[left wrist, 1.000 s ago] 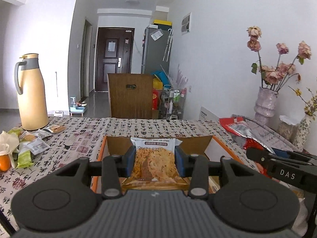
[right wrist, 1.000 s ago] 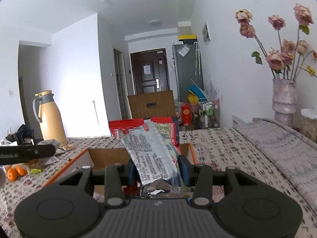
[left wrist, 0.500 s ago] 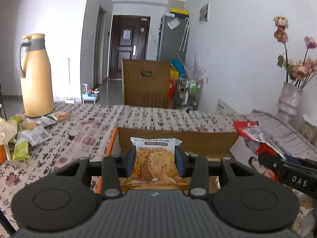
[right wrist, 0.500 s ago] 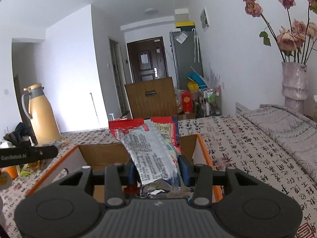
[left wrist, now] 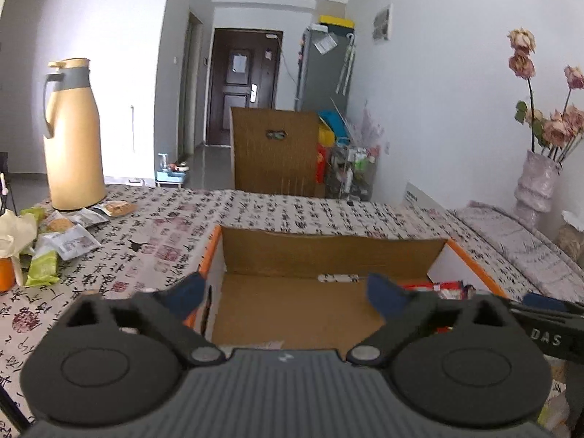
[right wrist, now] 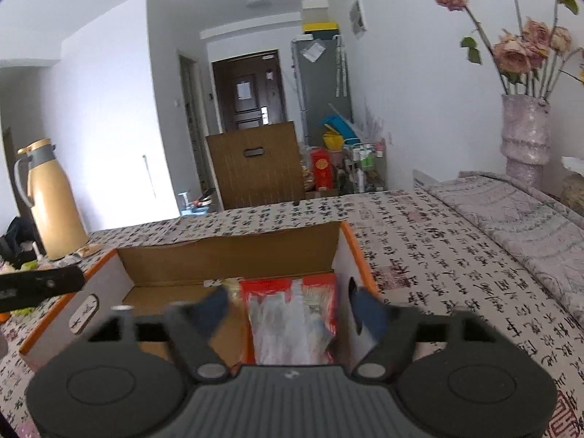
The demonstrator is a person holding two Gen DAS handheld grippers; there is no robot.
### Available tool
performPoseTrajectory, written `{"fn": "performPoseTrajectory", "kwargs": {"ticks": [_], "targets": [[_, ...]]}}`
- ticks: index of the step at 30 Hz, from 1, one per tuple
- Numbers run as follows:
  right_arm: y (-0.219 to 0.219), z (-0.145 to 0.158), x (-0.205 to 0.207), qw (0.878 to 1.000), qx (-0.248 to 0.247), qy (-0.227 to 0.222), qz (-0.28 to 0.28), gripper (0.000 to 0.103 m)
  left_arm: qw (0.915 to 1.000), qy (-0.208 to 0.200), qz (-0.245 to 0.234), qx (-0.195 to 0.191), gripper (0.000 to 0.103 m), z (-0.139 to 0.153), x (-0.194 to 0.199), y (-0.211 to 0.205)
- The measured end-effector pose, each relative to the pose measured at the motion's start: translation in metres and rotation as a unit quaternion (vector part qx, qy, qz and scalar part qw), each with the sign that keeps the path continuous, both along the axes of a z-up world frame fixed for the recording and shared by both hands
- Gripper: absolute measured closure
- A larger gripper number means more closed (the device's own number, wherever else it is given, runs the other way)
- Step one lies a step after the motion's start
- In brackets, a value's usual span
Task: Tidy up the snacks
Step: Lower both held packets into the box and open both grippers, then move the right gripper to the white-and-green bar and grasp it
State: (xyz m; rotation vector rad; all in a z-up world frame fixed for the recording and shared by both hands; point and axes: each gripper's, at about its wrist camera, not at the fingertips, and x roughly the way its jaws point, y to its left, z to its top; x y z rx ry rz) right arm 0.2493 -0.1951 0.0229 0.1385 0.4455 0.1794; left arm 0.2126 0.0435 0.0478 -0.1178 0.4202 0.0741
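An open cardboard box with orange edges (left wrist: 328, 252) (right wrist: 226, 255) sits on the patterned tablecloth in front of both grippers. My left gripper (left wrist: 288, 292) is open and empty over the box's left half. My right gripper (right wrist: 292, 310) is open over the right end, above a red and silver snack packet (right wrist: 292, 314) lying inside the box. In the left wrist view a bit of red packet (left wrist: 438, 286) shows at the box's right end. The cracker packet is out of sight. Several loose snack packets (left wrist: 62, 237) lie on the table at the left.
A tall beige thermos jug (left wrist: 71, 138) (right wrist: 51, 200) stands at the far left. A vase of dried roses (left wrist: 536, 182) (right wrist: 525, 135) stands at the right on a grey cloth. An orange fruit (left wrist: 5, 279) lies at the left edge. A wooden chair back (left wrist: 273, 157) stands behind the table.
Both grippers have opened and let go of their packets over the box. The red and silver packet now lies inside the box; the cracker packet has dropped from sight.
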Motion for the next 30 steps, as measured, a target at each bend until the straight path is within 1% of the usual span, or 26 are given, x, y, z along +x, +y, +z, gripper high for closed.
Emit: {"fn": "performPoseTrajectory", "kwargs": {"ticks": [2, 9, 17, 23, 30], "targets": [[-0.003, 0.000, 0.000, 1.000, 0.007, -0.001, -0.003, 0.000, 1.0000, 0.000, 0.004, -0.001, 0.000, 0.001, -0.001, 0.000], [-0.006, 0.000, 0.000, 1.000, 0.018, 0.001, -0.002, 0.000, 1.0000, 0.003, 0.004, -0.002, 0.000, 0.002, -0.002, 0.000], [-0.005, 0.016, -0.010, 1.000, 0.012, -0.018, 0.001, 0.000, 1.0000, 0.000, 0.007, -0.006, 0.000, 0.014, -0.009, -0.003], [-0.004, 0.028, -0.024, 1.000, 0.003, -0.029, 0.005, 0.000, 0.9999, -0.003, 0.011, -0.004, 0.000, 0.024, -0.020, -0.003], [-0.007, 0.029, -0.043, 1.000, -0.007, -0.024, 0.008, 0.000, 1.0000, -0.001, 0.007, -0.001, 0.000, 0.026, -0.041, -0.005]]}}
